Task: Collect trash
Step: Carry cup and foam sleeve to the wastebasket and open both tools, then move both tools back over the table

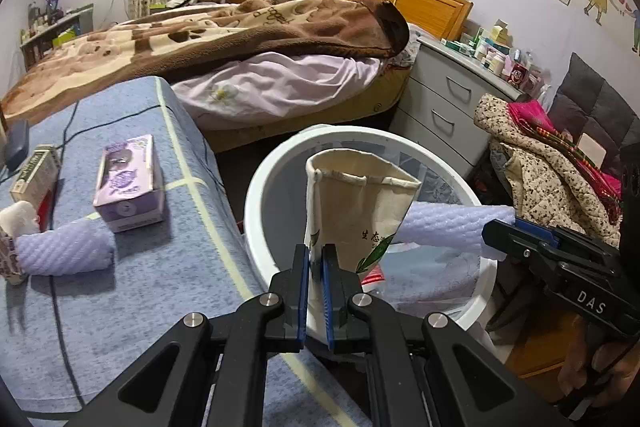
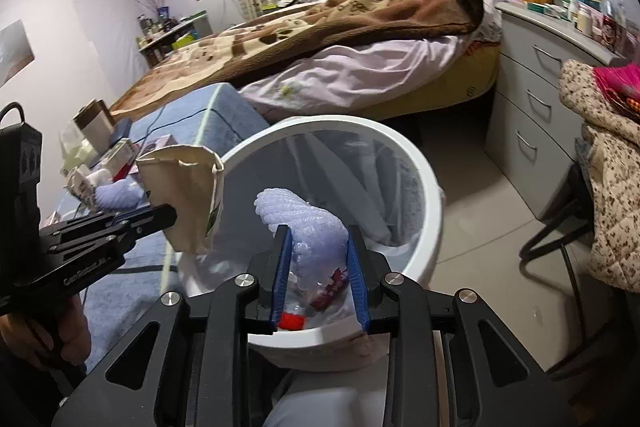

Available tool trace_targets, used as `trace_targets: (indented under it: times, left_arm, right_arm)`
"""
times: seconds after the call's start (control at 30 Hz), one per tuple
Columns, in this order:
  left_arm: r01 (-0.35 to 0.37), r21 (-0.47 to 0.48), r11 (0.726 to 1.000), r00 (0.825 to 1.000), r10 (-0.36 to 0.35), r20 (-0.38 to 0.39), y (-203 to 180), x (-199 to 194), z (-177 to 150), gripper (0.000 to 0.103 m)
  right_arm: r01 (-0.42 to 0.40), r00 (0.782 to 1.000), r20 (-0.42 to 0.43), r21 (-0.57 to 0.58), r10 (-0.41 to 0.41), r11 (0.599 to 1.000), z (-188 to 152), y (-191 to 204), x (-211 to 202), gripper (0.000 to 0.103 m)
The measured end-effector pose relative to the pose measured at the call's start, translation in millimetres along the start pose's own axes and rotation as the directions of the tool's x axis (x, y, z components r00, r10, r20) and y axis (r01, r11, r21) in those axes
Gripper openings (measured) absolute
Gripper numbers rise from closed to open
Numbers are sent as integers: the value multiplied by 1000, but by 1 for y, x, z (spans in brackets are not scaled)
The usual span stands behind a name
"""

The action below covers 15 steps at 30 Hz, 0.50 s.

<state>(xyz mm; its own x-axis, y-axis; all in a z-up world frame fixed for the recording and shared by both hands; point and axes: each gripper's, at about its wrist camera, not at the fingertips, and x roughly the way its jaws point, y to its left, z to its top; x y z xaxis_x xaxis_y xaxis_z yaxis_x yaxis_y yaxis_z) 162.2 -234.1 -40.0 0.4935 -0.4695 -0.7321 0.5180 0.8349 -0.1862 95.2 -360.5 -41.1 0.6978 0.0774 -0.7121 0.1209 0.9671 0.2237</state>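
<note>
A white trash bin (image 1: 256, 211) (image 2: 424, 179) with a clear liner stands beside the blue-covered table. My left gripper (image 1: 316, 255) (image 2: 160, 215) is shut on the lower edge of a beige cloth bag (image 1: 360, 195) (image 2: 188, 195) with green print, which it holds upright over the bin's near-left side. My right gripper (image 2: 318, 231) (image 1: 504, 231) is shut on a roll of pale purple foam wrap (image 2: 316, 223) (image 1: 448, 223) that sticks out over the bin's opening. Inside the bin lie a plastic bottle with a red cap (image 2: 292, 319) and some wrappers.
On the blue table (image 1: 160, 287) sit a purple tissue box (image 1: 128, 183), a second purple foam roll (image 1: 64, 251), a small carton (image 1: 32, 175) and a black cable. A bed, grey drawers (image 1: 444, 107) and a chair piled with clothes (image 1: 548, 163) surround the bin.
</note>
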Motion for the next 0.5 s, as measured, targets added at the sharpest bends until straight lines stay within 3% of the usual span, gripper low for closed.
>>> trace_targets:
  times: [0.23,0.37,0.5]
  left_arm:
    - [35,-14,999,999,-35,-21,1,7,0,11]
    - [50,-34,998,999,-51,-12,6,3,1,27]
    - [46,-45,998,999,-46,4,10,-6,0,28]
  right_arm:
    - [19,1000,10,5,-19,1000,0,-4,-3,35]
    - [20,1000,14,-1,-20,1000,1,-2,-3,37]
    - [8,1000,22,0,-8,1000,3,1,-5,38]
